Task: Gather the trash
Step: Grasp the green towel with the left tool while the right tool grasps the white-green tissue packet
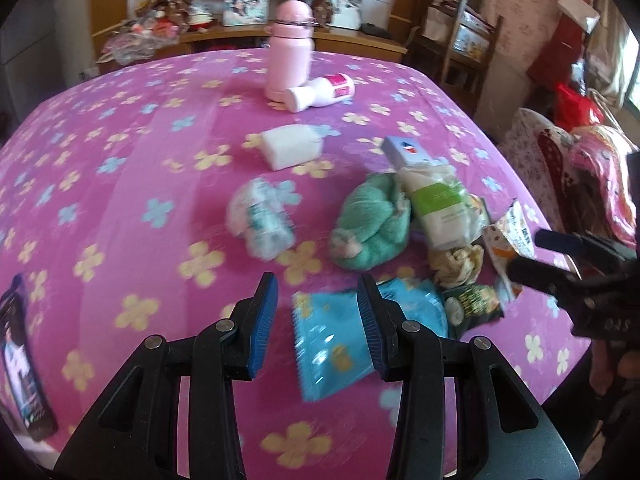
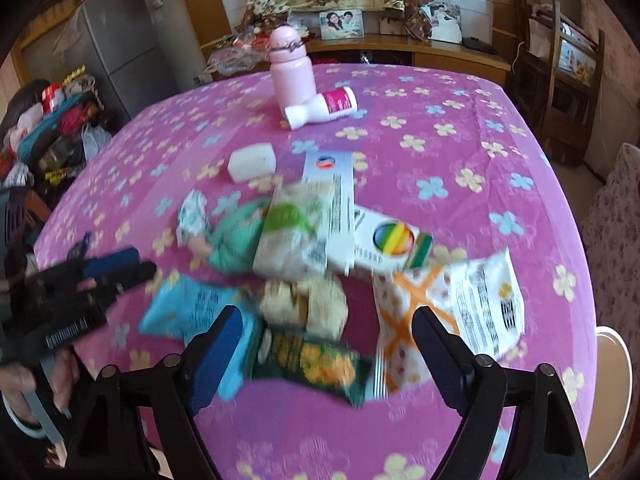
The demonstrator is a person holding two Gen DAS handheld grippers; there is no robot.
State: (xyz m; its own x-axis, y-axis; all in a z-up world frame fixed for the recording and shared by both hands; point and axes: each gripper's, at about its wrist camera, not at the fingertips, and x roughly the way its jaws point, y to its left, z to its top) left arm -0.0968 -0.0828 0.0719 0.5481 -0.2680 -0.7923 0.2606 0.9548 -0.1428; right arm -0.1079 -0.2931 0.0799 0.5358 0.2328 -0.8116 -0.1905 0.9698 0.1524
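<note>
Pink cloth with pale flowers covers the table [image 1: 120, 184] before us, and behind it we see a wooden sideboard [image 2: 440, 46] with framed photos and a grey fridge [image 2: 116, 44]; an upright pink bottle [image 1: 289, 52] stands at the far side with a white bottle [image 1: 324, 92] lying against its base; a white block [image 1: 291, 146] lies nearer. We find the trash heaped right of centre: a crumpled green wrapper [image 1: 370, 224], a white and green packet [image 1: 438, 208] leaning over it, a blue and white box [image 1: 406, 152] behind, a box with a rainbow circle [image 2: 390, 244], a crumpled pale wad [image 2: 304, 304] and an orange and white bag [image 2: 424, 308]. Our left gripper [image 1: 318, 320] hangs over the near edge of the heap with its jaws apart and nothing pressed between them; a light blue packet [image 1: 332, 344] lies on the cloth under its right finger. Our right gripper [image 2: 328, 352] stands wide, nothing clamped; below the gap lies a dark green and yellow packet [image 2: 316, 360], loose on the cloth; motion blur softens both views.
</note>
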